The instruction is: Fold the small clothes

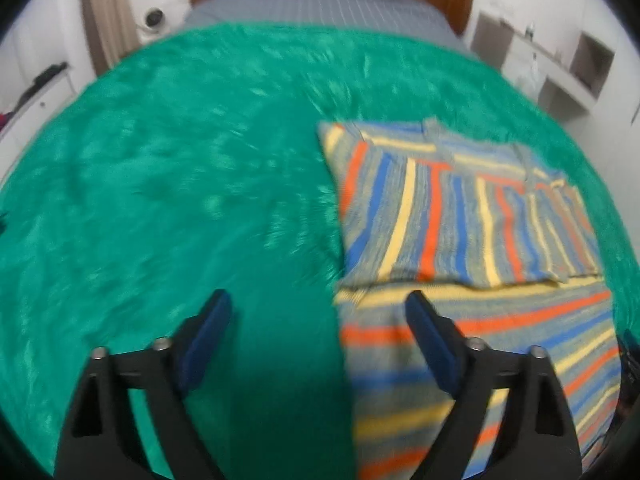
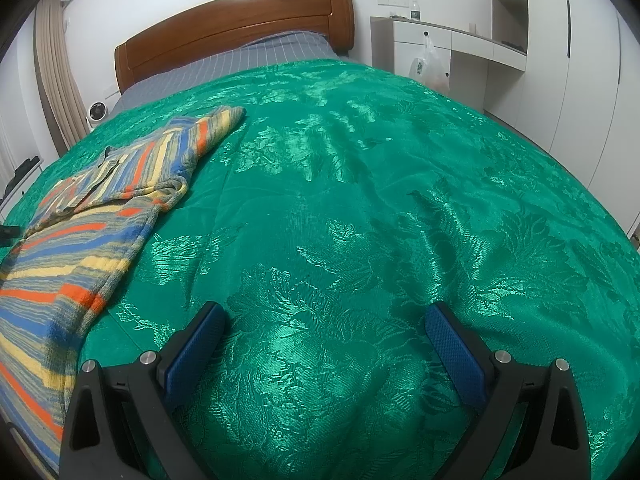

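Note:
A striped knit garment in grey, blue, orange and yellow lies on the green bedspread, its upper part folded over the lower part. My left gripper is open and empty, above the garment's left edge; its right finger is over the cloth. In the right wrist view the garment lies at the left. My right gripper is open and empty over bare green bedspread, to the right of the garment.
A wooden headboard and grey striped sheet are at the far end of the bed. White cabinets with a hanging plastic bag stand at the right. A small white fan and curtain are at the left.

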Demonstrator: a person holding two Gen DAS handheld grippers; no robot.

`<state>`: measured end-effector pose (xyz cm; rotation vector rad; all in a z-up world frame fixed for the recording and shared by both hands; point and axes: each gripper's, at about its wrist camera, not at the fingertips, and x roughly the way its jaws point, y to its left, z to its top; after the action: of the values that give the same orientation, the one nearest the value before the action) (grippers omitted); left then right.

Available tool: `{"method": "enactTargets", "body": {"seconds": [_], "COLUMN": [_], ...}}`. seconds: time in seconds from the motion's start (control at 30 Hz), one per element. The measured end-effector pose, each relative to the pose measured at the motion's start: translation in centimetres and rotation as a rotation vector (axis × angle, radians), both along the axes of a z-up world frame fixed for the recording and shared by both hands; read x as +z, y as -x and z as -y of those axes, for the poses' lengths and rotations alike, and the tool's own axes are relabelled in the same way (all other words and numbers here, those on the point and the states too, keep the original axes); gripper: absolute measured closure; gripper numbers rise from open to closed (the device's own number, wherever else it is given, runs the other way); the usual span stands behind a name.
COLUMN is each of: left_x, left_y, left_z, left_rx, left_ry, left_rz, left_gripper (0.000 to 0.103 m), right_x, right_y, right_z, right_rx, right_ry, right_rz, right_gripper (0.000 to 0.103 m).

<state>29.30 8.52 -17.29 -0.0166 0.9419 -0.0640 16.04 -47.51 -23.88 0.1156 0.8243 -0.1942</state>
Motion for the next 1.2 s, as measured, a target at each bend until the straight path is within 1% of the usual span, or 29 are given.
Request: {"method": "enactTargets", "body": {"seconds": [0.03,0.13,0.2,0.23,0.3,0.37,0.4,0.43,0.5,0.53,0.8,1.2], "left_x": [0.2,-0.3,-1.4,-2.4,-3.7,-5.1,-5.7,-6.2,-6.4,-6.5,-6.6,-6.7], "left_y": [1.4,4.5,6.2,6.9,7.7,8.2,8.5,8.9,9.6,9.5,9.5,9.9], "left_z": [-0.9,-3.1,-4.9,-6.0,-7.6,-9.1,-9.4,-9.7,-9.6,-9.5,-9.5,-9.6], "left_rx": [0.013,0.057,0.104,0.138,0.177,0.200,0.199,0.195,0.192,0.192,0.188,0.188], "left_ry": [-0.014,-0.059,-0.092,-0.104,-0.098,-0.065,-0.039,-0.010,-0.005,-0.006,0.003,0.002], "left_rz": [0.011,0.029,0.033,0.023,0.017,0.048,0.069,0.118,0.178,0.188,0.208,0.212], "left_gripper": [0.008,0.007,0.006,0.006,0.005,0.000,0.000,0.000,0.000,0.000,0.000,0.000], "right_x": [0.0,0.0,0.0,0.0,0.0,0.0,0.0,0.0,0.0,0.0,-0.1,-0.2], "right_y": [0.0,0.0,0.0,0.0,0.0,0.0,0.0,0.0,0.0,0.0,0.2,0.2], "right_z": [0.0,0.0,0.0,0.0,0.0,0.0,0.0,0.0,0.1,0.0,0.0,-0.1], "right_rx": [0.000,0.000,0.000,0.000,-0.001,-0.001,-0.001,-0.001,0.000,0.000,-0.001,-0.002], "right_ry": [0.000,0.000,0.001,0.002,0.004,0.004,0.004,0.001,-0.002,-0.002,-0.005,-0.002], "right_rz": [0.000,0.000,0.000,0.000,-0.001,-0.001,0.000,0.000,0.002,0.002,0.007,0.006], "right_gripper": [0.003,0.003,0.003,0.003,0.003,0.003,0.003,0.003,0.003,0.003,0.003,0.003]}}
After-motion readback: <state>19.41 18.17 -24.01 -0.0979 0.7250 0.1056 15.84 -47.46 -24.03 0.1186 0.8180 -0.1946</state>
